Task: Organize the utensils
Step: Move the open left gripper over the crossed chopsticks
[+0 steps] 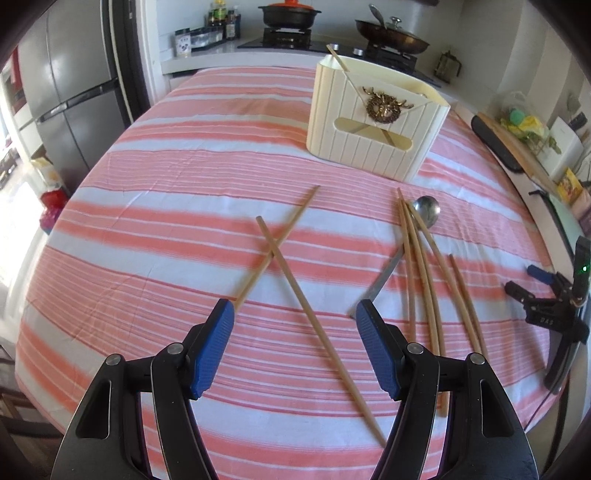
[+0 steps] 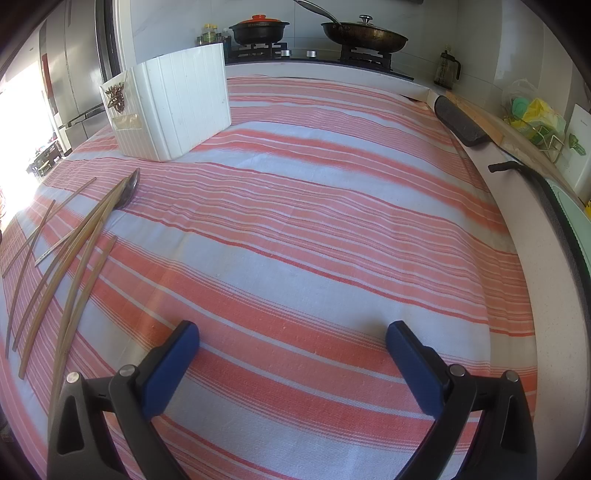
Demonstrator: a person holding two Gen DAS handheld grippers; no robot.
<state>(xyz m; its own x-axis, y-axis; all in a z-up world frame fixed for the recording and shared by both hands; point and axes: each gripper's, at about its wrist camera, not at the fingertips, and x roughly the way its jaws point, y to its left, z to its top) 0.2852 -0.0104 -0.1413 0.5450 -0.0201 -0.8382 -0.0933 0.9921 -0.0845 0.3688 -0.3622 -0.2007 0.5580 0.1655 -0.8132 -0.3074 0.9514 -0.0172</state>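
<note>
Two crossed wooden chopsticks [image 1: 291, 273] lie on the striped cloth just ahead of my left gripper [image 1: 295, 314], which is open and empty above them. To their right lie several more chopsticks [image 1: 424, 280] and a metal spoon [image 1: 426, 210]. A cream utensil holder [image 1: 376, 118] with a gold ornament stands behind, holding chopsticks. My right gripper [image 2: 291, 336] is open and empty over bare cloth. In the right wrist view the holder [image 2: 173, 107], spoon [image 2: 129, 190] and chopsticks [image 2: 74, 258] are to its left. The right gripper also shows in the left wrist view [image 1: 546, 306].
The table's striped cloth [image 2: 314, 221] ends at a counter with a gas stove, a pot [image 1: 288, 14] and a pan [image 1: 391, 35]. A fridge [image 1: 62, 85] stands at left. A black tray edge [image 2: 458, 118] and clutter line the right side.
</note>
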